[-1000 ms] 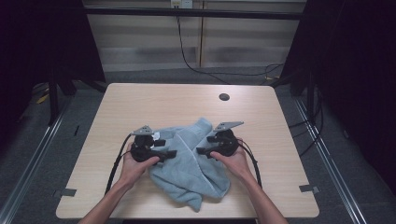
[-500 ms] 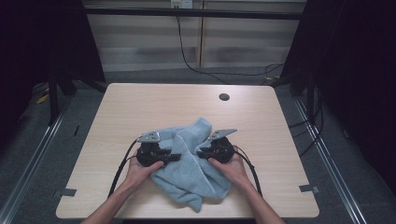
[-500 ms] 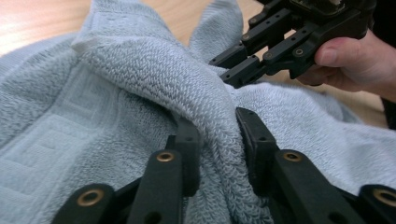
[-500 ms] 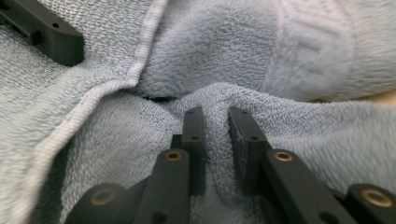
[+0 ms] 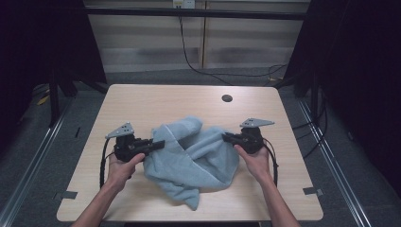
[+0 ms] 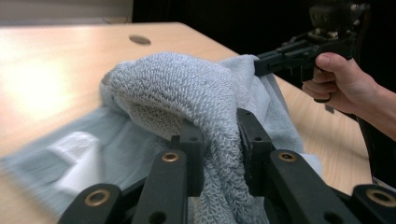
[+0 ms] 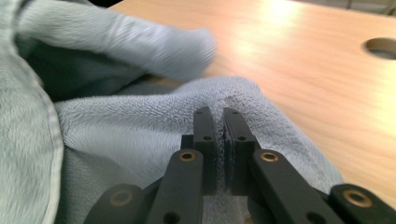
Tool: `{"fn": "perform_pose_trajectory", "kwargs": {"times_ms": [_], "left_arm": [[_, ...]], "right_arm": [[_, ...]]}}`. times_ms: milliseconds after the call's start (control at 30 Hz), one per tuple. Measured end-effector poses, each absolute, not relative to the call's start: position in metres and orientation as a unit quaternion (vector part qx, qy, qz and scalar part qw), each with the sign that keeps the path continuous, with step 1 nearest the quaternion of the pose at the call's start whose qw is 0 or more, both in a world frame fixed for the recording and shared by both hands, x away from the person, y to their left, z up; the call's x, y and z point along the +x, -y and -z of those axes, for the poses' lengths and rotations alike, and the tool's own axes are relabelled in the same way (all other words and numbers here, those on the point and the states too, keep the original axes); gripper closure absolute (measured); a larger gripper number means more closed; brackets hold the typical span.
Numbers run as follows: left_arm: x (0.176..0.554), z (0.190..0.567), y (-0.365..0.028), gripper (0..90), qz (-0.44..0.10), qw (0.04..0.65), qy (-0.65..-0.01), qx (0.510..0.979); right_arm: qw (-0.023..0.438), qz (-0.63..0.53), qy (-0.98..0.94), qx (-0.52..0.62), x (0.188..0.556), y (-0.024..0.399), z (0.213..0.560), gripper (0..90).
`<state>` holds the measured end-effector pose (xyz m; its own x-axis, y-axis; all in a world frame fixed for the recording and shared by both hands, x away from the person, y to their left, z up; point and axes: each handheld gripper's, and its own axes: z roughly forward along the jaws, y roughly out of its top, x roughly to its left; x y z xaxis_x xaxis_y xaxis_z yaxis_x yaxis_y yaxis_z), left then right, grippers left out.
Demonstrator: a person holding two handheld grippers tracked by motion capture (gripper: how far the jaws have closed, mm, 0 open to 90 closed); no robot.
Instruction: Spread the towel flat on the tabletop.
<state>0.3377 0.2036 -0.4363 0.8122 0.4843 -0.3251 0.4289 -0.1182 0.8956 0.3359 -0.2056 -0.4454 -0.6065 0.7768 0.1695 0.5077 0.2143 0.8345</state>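
Work in hand: handling a light blue towel [image 5: 191, 156] on the desk [image 5: 142, 101], apparently to spread or fold it.

Towel position: crumpled in a heap at the middle of the desk's near half, between the two hands. One fold bulges up toward the far side; a tail hangs toward the near edge. No flat, squared layer is visible anywhere.

Left claw [image 5: 158, 144]: at the towel's left side. In the left gripper view a thick roll of terry sits between the pads, which press into it from both sides. The jaws have just been closing, and they are now clenched on the towel [image 6: 187, 98].

Right claw [image 5: 227, 138]: at the towel's right side. In the right gripper view the pads stand nearly together with only a thin layer of cloth nipped between them [image 7: 140, 135]. These jaws have also just been closing; grasping the towel at an edge or thin fold.

Other items: a round hole [image 5: 227, 98] in the desk near its far edge, well apart from the towel.

Progress, judged: early. Done so far is securing a hold on each side of the cloth. Left to do: lift and draw the two grips apart so the bunched cloth opens, lay it flat, then any folding. The left hold takes a bulky bunch rather than a corner, so the towel may not open cleanly and may need regripping.
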Motion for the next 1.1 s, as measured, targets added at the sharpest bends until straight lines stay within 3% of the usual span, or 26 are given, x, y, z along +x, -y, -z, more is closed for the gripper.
{"fn": "perform_pose_trajectory", "kwargs": {"times_ms": [467,1100], "left_arm": [[0.335,0.400,-0.246,75.7,-0.076,0.629,-0.328,0.700],[0.371,0.356,-0.275,75.9,-0.135,0.636,-0.368,0.665]], "right_arm": [[0.205,-0.491,-0.710,0.460,0.323,0.269,0.401,85.8],[0.221,-0.521,-0.683,0.461,0.362,0.267,0.341,86.2]]}}
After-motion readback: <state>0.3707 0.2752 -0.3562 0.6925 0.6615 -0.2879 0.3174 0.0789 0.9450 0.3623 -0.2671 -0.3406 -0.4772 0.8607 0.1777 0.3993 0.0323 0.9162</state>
